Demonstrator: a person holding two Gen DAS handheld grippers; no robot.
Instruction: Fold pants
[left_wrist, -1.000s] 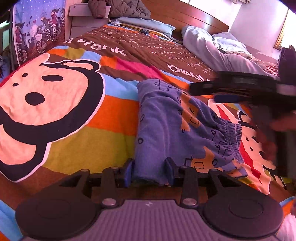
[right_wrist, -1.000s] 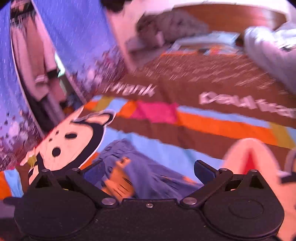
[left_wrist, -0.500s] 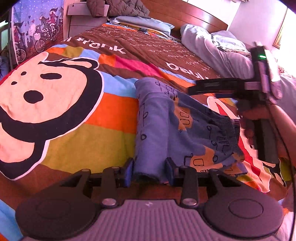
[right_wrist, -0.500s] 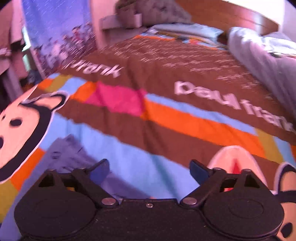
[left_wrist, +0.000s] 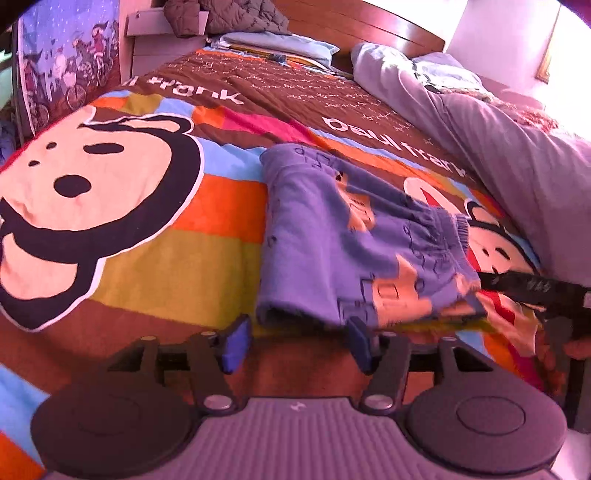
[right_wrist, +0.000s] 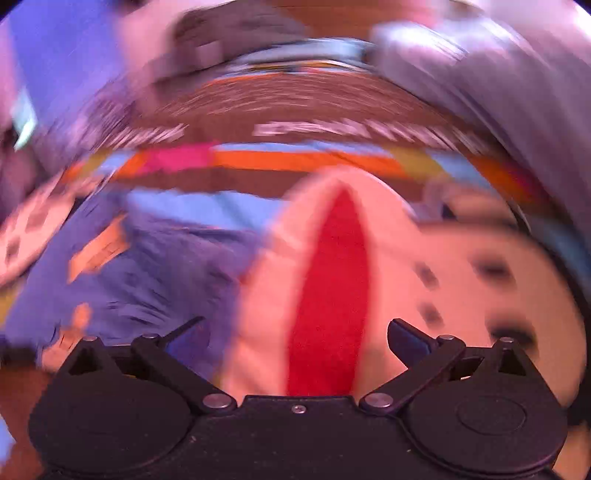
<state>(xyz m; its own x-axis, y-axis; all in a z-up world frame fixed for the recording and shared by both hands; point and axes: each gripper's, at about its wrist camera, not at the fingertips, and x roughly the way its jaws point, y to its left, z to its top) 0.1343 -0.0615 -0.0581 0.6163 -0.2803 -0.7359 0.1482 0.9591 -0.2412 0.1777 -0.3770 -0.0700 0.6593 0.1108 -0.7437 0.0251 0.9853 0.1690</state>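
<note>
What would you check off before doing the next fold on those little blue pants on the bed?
1. Left gripper has let go: ok. Its jaws have just been opening and stand apart at either side of the pants' near edge, pads off the cloth.
2. Right gripper ready to take hold: ok. Jaws wide, nothing between them.
3. Right gripper lined up on the pants: cannot tell. Its view is blurred; the cloth lies to its left.
4. Pants lying flat: not ok. The waistband end is rumpled.
5. Room on the bedspread: ok. Bare cover lies left of the pants.
</note>
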